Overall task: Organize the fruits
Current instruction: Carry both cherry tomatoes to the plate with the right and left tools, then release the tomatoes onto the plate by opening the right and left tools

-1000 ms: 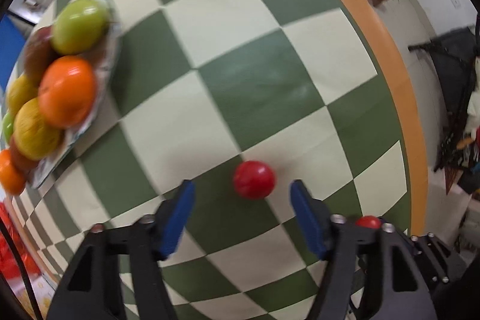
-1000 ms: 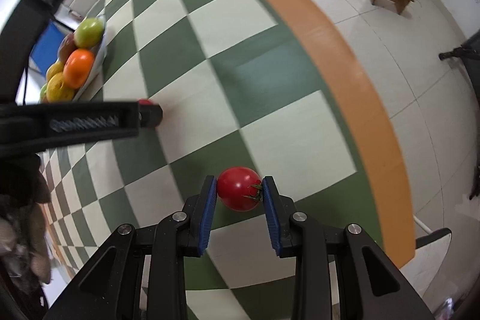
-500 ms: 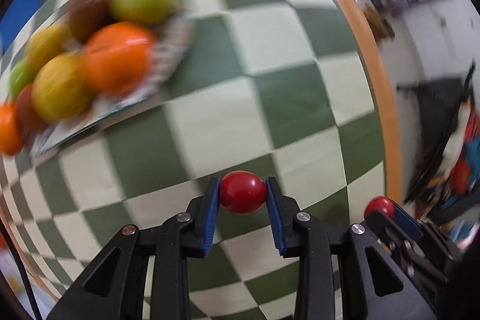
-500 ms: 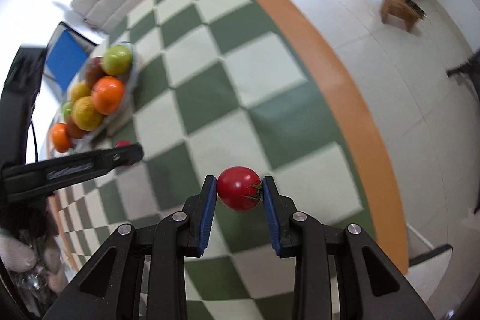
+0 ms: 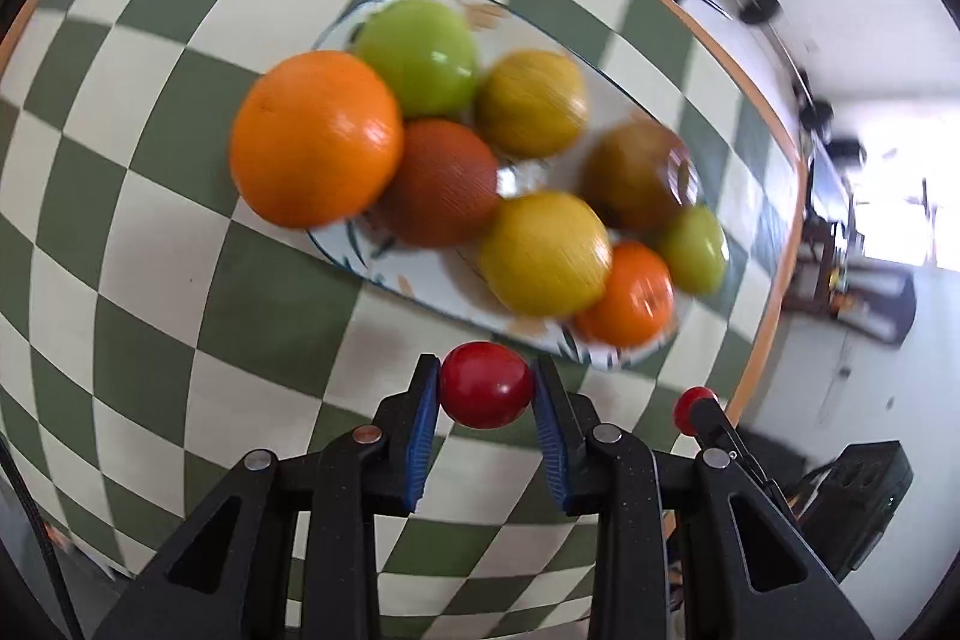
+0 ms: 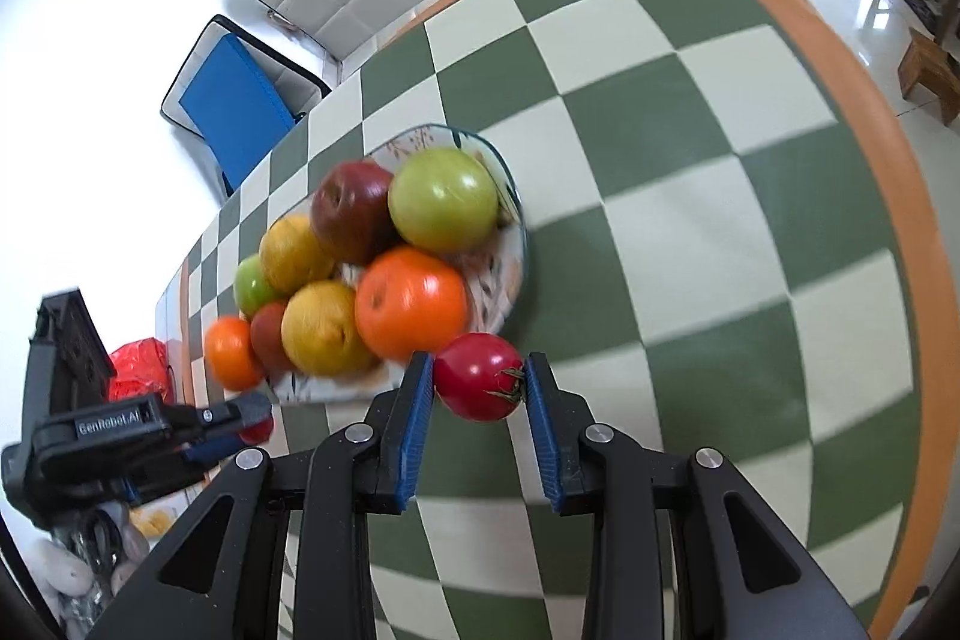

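Black left gripper [image 5: 486,400], right gripper [image 6: 480,394]: blue ribbed pads, silver screws, "GenRobot.AI" marking.

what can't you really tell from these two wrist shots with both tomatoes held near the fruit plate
- Left wrist view: the patterned glass plate and its fruit are motion-blurred, so the brownish fruit can't be identified.
- Right wrist view: the small red tomato is mostly hidden by the left gripper.
- Plate centre: covered by fruit in both views.

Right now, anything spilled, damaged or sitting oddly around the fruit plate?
Nothing spilled or damaged. The plate is crowded: the big orange overhangs its rim. Each gripper holds a red tomato: left, right. The left view is motion-blurred.
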`<state>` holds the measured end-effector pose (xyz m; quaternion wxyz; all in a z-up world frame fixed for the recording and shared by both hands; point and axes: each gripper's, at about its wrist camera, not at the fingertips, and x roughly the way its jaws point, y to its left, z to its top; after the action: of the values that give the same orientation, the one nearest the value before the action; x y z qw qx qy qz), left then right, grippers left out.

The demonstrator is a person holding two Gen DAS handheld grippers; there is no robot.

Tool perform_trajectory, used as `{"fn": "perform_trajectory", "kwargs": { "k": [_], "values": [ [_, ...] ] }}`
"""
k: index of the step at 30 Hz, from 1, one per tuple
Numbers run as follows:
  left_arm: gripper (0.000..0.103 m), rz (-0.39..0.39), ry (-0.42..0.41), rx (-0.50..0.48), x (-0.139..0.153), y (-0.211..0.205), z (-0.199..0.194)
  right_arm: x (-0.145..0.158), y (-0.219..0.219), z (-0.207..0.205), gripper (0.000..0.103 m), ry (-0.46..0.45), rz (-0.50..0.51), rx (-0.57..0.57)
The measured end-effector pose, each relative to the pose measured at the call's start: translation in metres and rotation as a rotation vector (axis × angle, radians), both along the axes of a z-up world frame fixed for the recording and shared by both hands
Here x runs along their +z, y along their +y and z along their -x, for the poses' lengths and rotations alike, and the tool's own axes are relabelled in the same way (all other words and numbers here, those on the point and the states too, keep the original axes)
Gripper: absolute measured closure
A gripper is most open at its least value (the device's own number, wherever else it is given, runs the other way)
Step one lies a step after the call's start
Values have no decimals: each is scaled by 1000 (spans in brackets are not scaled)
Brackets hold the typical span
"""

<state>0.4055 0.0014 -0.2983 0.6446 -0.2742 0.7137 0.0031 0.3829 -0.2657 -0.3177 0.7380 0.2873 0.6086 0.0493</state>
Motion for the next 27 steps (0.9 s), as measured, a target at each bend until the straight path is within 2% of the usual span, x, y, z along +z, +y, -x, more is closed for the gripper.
{"fn": "perform_trajectory", "kwargs": {
  "k": [4, 12, 19, 21, 22, 23, 25, 26, 27],
  "values": [
    [75, 18, 24, 57, -11, 11, -8, -13, 3, -23, 70, 27, 14, 11],
    [74, 21, 43, 69, -22, 10, -11, -34, 1, -39, 69, 69, -33, 9],
    [72, -12, 38, 59, -19, 12, -15, -37, -3, -41, 67, 82, -48, -9],
    [72, -49, 21, 28, -12, 7, -15, -34, -5, -39, 63, 75, -53, -11],
    [68, -64, 7, 10, -8, 4, -15, -32, -6, -38, 60, 71, -52, -13],
    [59, -89, -5, -10, -5, 2, -14, -31, -7, -37, 57, 70, -44, -16],
    [48, -130, -28, -44, 2, -3, -12, -23, -7, -35, 56, 59, -15, -6],
    [46, -151, -47, -65, 6, -5, -10, -19, -6, -34, 51, 52, 6, 2],
    [46, -181, -58, -85, 9, -7, -8, -13, -5, -31, 40, 42, 36, 14]
  ]
}}
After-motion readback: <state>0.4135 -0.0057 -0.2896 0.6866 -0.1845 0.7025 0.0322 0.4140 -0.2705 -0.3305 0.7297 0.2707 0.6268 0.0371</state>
